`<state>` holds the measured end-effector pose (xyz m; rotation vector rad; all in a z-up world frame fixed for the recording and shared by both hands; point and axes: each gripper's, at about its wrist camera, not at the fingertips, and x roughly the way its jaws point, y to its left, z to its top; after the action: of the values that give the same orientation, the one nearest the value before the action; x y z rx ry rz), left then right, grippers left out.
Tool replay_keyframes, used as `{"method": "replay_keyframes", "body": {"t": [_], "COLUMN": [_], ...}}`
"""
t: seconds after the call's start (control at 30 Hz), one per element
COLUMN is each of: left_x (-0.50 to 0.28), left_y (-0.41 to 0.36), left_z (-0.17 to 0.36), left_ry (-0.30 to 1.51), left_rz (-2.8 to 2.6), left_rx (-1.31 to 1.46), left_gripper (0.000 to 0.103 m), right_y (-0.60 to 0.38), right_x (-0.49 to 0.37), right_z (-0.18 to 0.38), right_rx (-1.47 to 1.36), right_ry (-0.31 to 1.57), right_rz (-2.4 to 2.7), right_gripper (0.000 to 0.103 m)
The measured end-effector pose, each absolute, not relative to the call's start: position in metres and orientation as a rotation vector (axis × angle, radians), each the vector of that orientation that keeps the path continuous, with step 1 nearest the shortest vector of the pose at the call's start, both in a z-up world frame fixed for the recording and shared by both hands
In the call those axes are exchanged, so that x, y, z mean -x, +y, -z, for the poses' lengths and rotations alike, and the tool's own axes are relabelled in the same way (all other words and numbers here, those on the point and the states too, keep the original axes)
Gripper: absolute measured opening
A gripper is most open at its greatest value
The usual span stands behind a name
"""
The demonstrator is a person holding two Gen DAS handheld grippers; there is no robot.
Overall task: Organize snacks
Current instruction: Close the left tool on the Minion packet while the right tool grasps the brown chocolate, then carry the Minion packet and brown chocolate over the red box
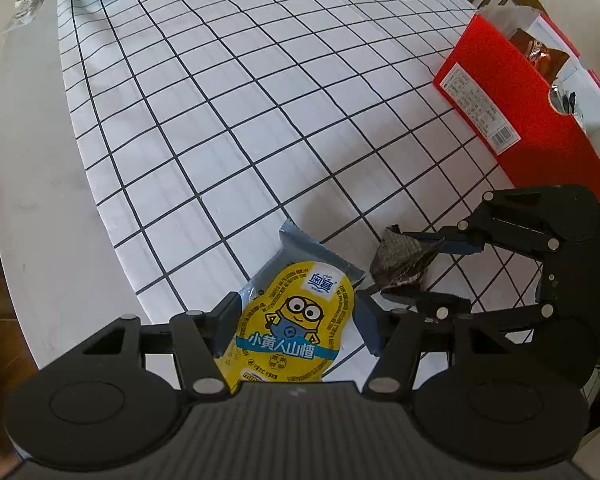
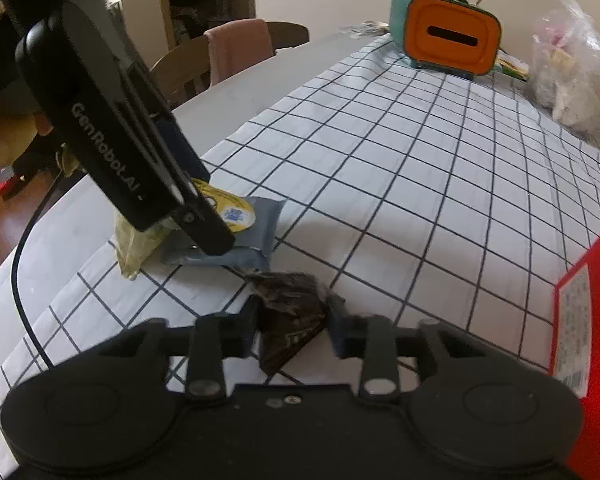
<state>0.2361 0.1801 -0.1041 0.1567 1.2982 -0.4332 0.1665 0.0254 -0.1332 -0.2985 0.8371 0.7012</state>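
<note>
I am at the pick-up step, both hands down on the checked cloth [image 1: 260, 92] that covers the surface. On the left, my left fingers [image 1: 296, 326] straddle the yellow snack packet [image 1: 296, 328], a flat, glossy foil pouch with a cartoon print, lying near the cloth's edge; whether they press it I cannot tell. Just to its right, my right fingers [image 2: 292, 326] are clenched on the dark wrapper [image 2: 290, 304], a crinkled, roughly triangular little pack. Farther right stands the red box [image 1: 512, 120], stiff cardboard, open-topped, with packets already inside. Next, I judge, each snack needs lifting clear and carrying across into that box.
</note>
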Motion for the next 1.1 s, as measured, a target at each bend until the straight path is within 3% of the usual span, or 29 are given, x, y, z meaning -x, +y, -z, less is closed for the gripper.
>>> {"method": "replay_keyframes", "body": {"t": [0.6,1.1], "left_x": [-0.214,-0.167], "left_y": [0.166,0.086], "left_z": [0.056,-0.015], "left_ry": [1.177,0.972], "left_rz": [0.390,0.300], "left_rx": [-0.080,-0.030], "left_gripper": [0.060,0.060], "right_y": [-0.025,-0.105], "right_x": [-0.143,-0.116], "right_z": [0.077,0.017], "right_rx": [0.163,0.140], "right_ry": [0.758,0.661], "right_rz": [-0.651,-0.612], "right_gripper": [0.030,0.030]}}
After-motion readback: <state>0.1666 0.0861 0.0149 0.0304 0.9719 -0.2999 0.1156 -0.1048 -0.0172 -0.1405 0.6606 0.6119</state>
